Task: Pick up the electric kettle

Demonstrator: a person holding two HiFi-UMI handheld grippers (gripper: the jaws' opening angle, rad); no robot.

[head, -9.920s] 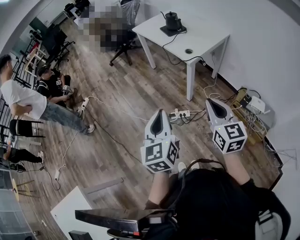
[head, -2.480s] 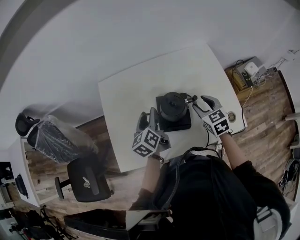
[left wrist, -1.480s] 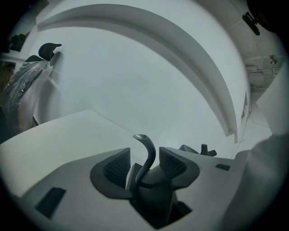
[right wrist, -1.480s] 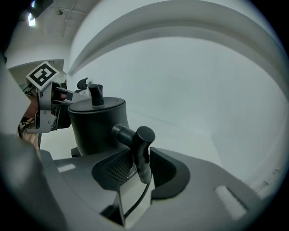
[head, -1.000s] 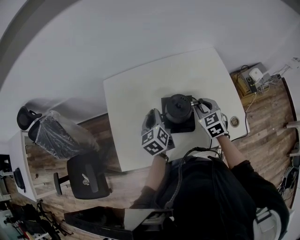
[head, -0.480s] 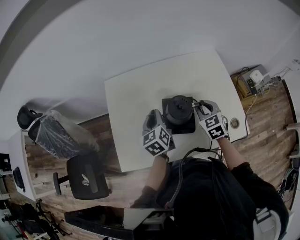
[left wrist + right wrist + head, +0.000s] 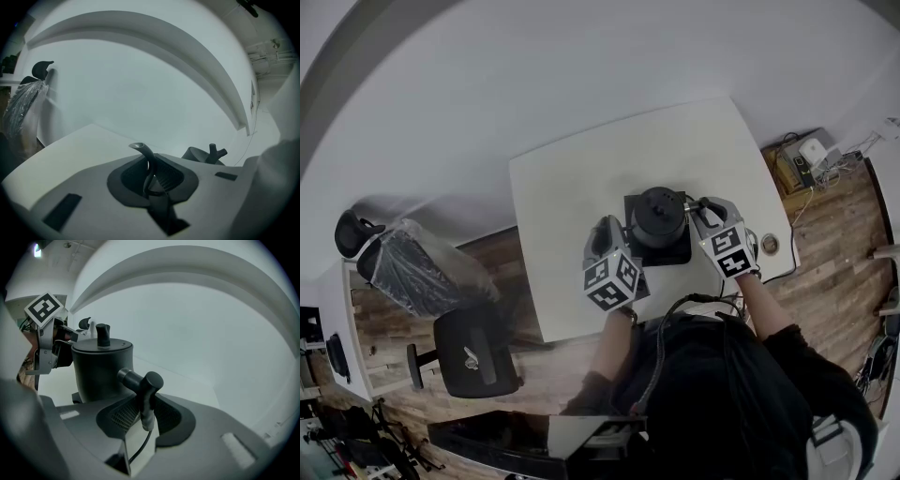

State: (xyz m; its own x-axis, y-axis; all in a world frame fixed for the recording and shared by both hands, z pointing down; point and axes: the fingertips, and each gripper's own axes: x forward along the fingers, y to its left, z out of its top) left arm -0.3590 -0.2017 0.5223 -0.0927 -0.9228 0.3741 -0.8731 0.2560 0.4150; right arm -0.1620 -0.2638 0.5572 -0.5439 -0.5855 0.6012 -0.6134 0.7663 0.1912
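Kettle (image 7: 661, 212) upright on its black base (image 7: 671, 255), toward the person's edge of the white worktop (image 7: 572, 178), and both tools are on it. On the kettle's left, the left tool (image 7: 149, 165) has its jaws pinched nearly together on the thin curved spout (image 7: 144, 157), which rises between the pads. Over on the other side, the right tool (image 7: 143, 404) has its jaws about halfway closed on the upright grip of the handle (image 7: 146, 385), with a pad against each side of it. From the right gripper view you get the dark round body with the lid knob (image 7: 102, 333) on top, and the left tool beyond it. Thin cable (image 7: 139, 446) showing below the handle, between the jaws. Off to the left, a black chair (image 7: 473, 354) stands on the wood floor (image 7: 502, 253).
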